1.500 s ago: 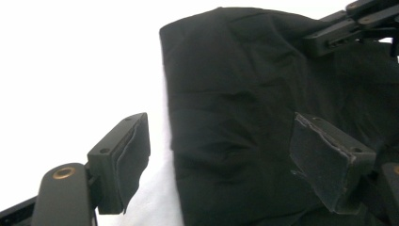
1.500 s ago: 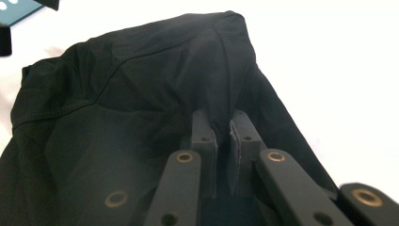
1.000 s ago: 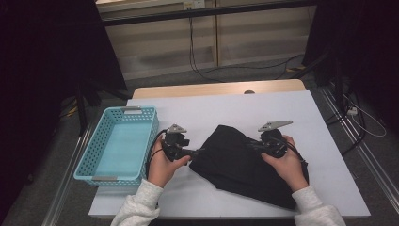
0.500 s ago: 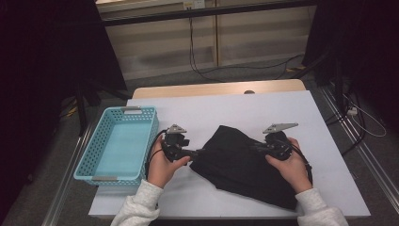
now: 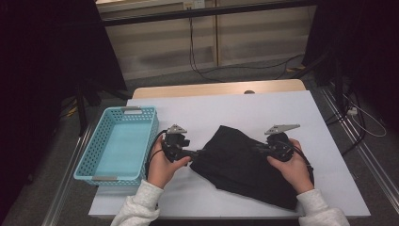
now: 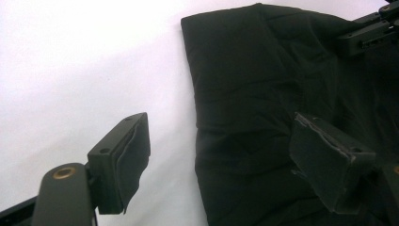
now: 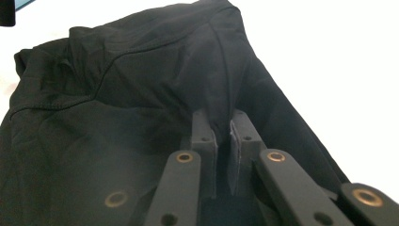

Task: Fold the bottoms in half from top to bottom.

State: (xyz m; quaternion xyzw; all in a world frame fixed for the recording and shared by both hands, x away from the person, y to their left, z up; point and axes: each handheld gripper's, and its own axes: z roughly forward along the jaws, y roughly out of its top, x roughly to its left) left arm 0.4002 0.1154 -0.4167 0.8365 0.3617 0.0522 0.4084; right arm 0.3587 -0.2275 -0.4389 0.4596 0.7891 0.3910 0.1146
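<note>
The right gripper's [image 7: 222, 129] fingers [image 7: 203, 136] are pinched together on a raised fold of a black garment [image 5: 244, 162], while the left gripper's [image 6: 219, 160] fingers [image 6: 124, 157] stand wide apart, one over bare surface and the other over the cloth's edge, gripping nothing.

The white counter [image 5: 226, 106] carries the work, with the garment lying loosely bunched just below its centre. A light blue basket [image 5: 94, 162] sits at the counter's nine o'clock, apart from the cloth. In the high view, the left gripper [image 5: 200, 153] meets the garment's nine o'clock edge and the right gripper [image 5: 256, 147] holds near its two o'clock side.

The fabric looks soft, thin and light: it peaks into a tent where it is pinched and creases elsewhere (stitched seams show across the panel). It should drape and sag the moment it is lifted, so one hold would probably let it hang in a bundle. It seems neither fragile nor notably slippery, though a single thin layer could slide from a shallow bite.

The likeliest good purchase for the free fingers is the straight, thicker hem at the near edge, taken deep enough to catch the folded layers and set well apart from the other hold.
</note>
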